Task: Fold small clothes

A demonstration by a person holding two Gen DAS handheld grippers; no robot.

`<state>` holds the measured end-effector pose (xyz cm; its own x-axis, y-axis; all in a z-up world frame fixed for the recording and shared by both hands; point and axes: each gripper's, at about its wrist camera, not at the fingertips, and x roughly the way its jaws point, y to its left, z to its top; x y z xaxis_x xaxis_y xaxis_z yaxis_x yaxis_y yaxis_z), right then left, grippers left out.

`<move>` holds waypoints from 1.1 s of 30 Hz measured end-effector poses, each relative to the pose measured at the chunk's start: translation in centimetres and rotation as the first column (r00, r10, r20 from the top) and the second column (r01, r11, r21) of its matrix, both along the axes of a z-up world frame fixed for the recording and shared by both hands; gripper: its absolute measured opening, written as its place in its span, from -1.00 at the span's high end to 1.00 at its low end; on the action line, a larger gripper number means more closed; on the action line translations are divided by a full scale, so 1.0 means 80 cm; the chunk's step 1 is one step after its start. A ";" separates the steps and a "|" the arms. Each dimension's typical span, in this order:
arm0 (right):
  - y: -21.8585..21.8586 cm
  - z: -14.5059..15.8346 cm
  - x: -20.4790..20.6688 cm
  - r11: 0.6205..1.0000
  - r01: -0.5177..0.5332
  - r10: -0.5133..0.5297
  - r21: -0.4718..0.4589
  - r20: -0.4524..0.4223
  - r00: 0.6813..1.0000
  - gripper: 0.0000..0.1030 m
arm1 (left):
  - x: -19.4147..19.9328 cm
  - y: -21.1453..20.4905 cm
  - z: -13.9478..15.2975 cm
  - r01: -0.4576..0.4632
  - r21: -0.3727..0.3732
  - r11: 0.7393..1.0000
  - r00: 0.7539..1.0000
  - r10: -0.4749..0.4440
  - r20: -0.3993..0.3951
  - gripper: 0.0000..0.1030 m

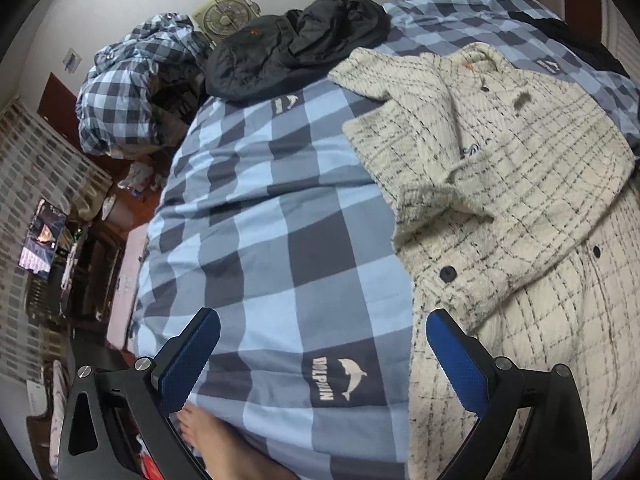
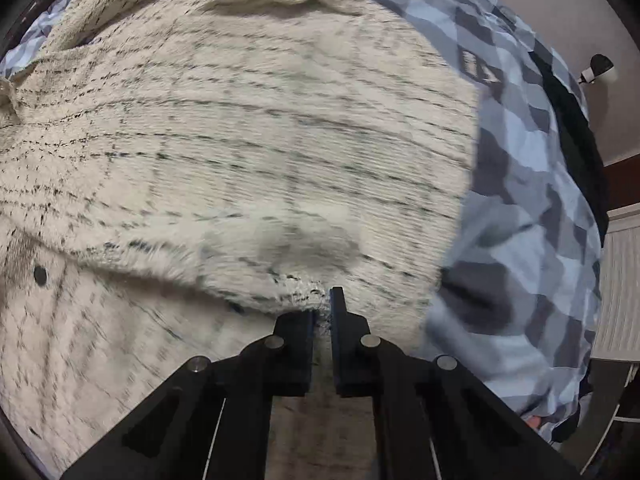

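Seen from the left wrist, a cream checked jacket (image 1: 500, 184) is spread on a blue checked bedspread (image 1: 272, 208), one sleeve folded across its front. The left gripper (image 1: 320, 344) is held above the bedspread with its jaws wide apart and nothing between them; a black garment (image 1: 296, 40) is piled further back. From the right wrist, the right gripper (image 2: 322, 312) is seen closed, its tips pressed at a fuzzy fold edge of the jacket; whether cloth is pinched cannot be told. If only loose pile is caught, the edge could slip free when lifted.

Cream black-checked jacket (image 1: 520, 184), blue-checked bedspread (image 1: 272, 208)
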<state>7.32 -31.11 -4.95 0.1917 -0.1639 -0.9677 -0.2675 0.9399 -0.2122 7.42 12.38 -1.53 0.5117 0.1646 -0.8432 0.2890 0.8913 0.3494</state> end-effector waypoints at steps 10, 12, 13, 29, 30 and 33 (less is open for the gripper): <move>-0.084 0.003 -0.029 0.987 0.159 -0.154 0.014 -0.181 0.971 0.93 | 0.008 0.005 -0.003 -0.046 -0.079 0.996 0.998 0.042 -0.044 -1.00; -0.090 -0.007 -0.030 0.980 0.191 -0.171 0.051 -0.260 0.950 0.90 | 0.010 0.007 -0.006 -0.063 -0.093 0.994 0.997 0.057 -0.060 -1.00; -0.095 -0.004 -0.029 0.975 0.213 -0.190 0.057 -0.270 0.944 0.79 | 0.010 0.007 -0.007 -0.068 -0.096 0.993 0.996 0.061 -0.066 -1.00; -0.053 0.037 -0.003 0.970 0.231 -0.209 0.078 -0.228 0.951 -0.54 | 0.003 -0.017 -0.019 -0.010 -0.098 0.995 0.994 -0.001 -0.111 -1.00; -0.050 0.029 -0.002 0.973 0.225 -0.210 0.039 -0.240 0.948 -0.28 | 0.003 -0.017 -0.019 -0.009 -0.099 0.995 0.994 -0.002 -0.113 -1.00; -0.062 0.025 -0.005 0.960 0.273 -0.242 0.068 -0.292 0.925 0.74 | 0.000 -0.017 -0.020 0.001 -0.086 0.996 0.994 -0.010 -0.110 -1.00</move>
